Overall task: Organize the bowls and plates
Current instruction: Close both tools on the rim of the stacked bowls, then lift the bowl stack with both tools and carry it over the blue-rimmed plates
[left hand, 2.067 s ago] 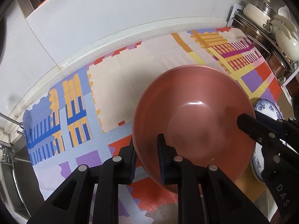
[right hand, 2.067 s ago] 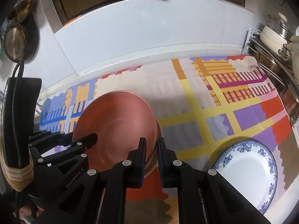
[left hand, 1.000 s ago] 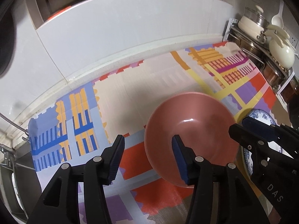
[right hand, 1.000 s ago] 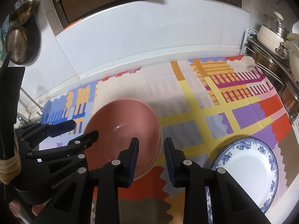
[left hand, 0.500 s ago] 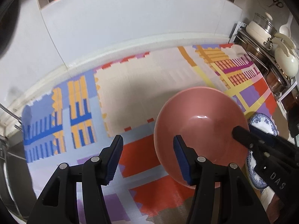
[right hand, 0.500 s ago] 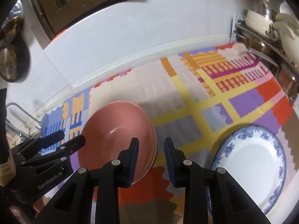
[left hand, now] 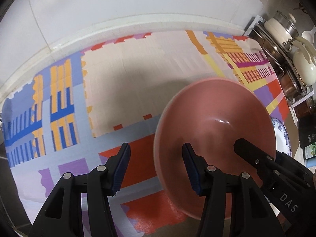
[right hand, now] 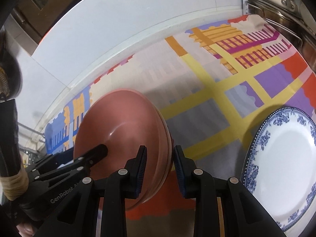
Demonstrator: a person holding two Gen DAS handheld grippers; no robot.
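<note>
Right of centre in the left wrist view: the pink bowl [left hand: 217, 118] sits on the patterned mat [left hand: 118, 69], mouth up. You see it from above and a little blurred.
Bowl in the right wrist view: it is at lower left of the frame. Its right edge shows layered rims, so I judge that more bowls are nested under it. How many, I cannot count.
Left gripper [left hand: 156, 154]: released. The jaws stand wide, and the left rim of the bowl passes between them. One finger is over the mat and the other over the inside of the bowl. No pad presses the rim.
Right gripper [right hand: 159, 156]: also released, with the jaws narrower. They straddle the right rim, one finger inside and one outside. The pads are close to the rim but do not seem to clamp it.
Key relation: the bowl lies between your two hands. The rim runs across each pair of jaws, so each gripper is lined up for a pinch on its own side.
Nearer hand: both are at the rim. The right one has less gap to close.
Blue-and-white plate [right hand: 286, 158]: it is at lower right of the right wrist view, well apart from the bowl.
Judgement: to lift evenly, close both sides together.
</note>
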